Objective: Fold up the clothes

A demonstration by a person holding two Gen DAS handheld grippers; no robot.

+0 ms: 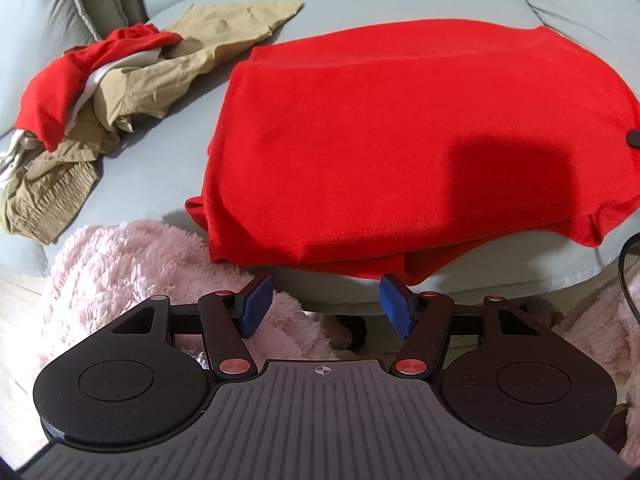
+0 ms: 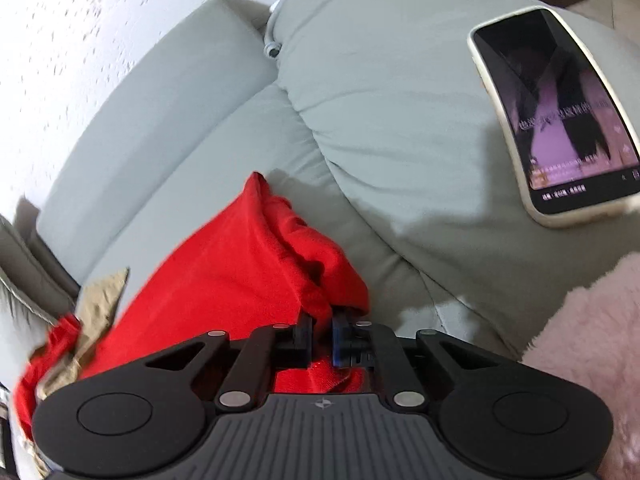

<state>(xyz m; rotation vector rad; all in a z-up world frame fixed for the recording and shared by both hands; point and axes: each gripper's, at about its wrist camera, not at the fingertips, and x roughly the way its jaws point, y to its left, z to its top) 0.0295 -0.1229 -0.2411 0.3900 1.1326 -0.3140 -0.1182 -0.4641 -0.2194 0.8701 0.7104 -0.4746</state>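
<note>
Left claw (image 1: 325, 305) hung released at the bottom centre of its frame, blue pads (image 1: 256, 305) well apart with nothing between them, just below the near hem of the red garment (image 1: 400, 128). That garment lay spread flat over the pale grey sofa seat (image 1: 180, 168), filling the middle and right of the frame, its stitched hem hanging over the seat's front edge. In the upper left sat a crumpled heap: tan trousers (image 1: 160, 80) with a second red piece (image 1: 60, 88) and some white cloth bunched on top. Bare cushion showed between the heap and the flat garment, and again along the top of the frame. Fluffy pink fabric (image 1: 120, 272) filled the lower left, below the seat edge.

Right claw (image 2: 321, 338) was clenched on a fold of the red garment (image 2: 240, 272), its pads nearly together with red cloth bunched up between and above them. Open grey cushion lay above and to the right of that fold. A phone (image 2: 556, 112) with a lit screen rested on the padded armrest (image 2: 400, 80) in the upper right. No containers were in view.
</note>
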